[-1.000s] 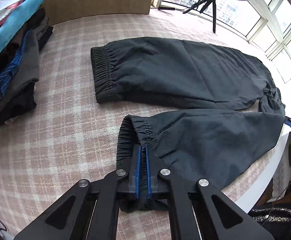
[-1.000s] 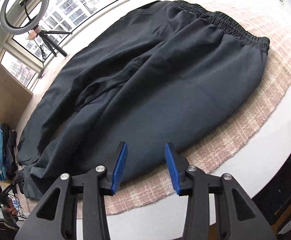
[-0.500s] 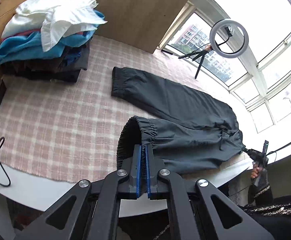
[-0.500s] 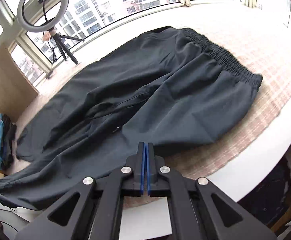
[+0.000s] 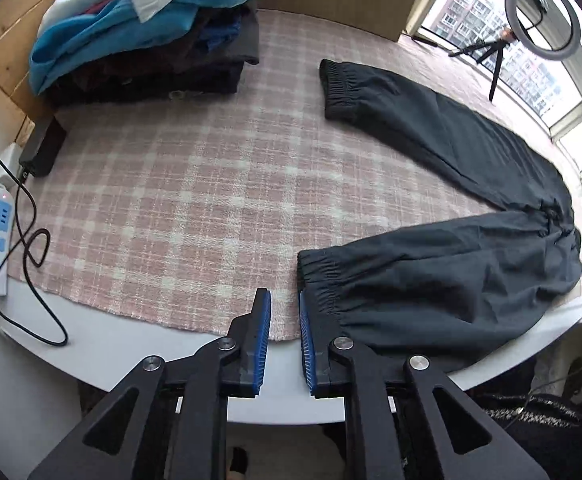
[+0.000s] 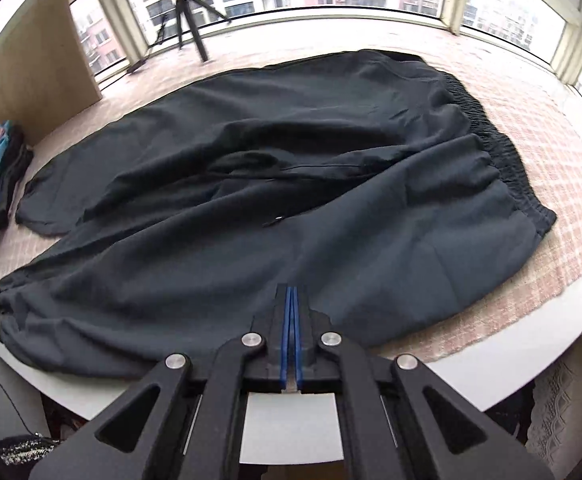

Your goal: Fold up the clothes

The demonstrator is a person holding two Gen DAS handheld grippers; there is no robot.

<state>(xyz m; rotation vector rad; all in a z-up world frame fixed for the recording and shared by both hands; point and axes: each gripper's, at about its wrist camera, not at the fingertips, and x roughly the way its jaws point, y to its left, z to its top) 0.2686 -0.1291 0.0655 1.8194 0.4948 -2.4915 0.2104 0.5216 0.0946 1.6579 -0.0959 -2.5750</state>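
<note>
Left wrist view shows the dark trousers [image 5: 443, 280] spread flat on the pink checked cloth [image 5: 195, 200], legs splayed apart, elastic cuffs gathered and wrinkled. Left gripper [image 5: 284, 336] sits released, jaws parted just beside the near cuff. Over on the right, the right gripper [image 6: 290, 320] is clenched on the trousers' near edge, waistband [image 6: 503, 160] bunched at far right.

Dark grey trousers [image 5: 451, 280] lie spread flat on the checked blanket, legs apart, elastic cuffs showing
</note>
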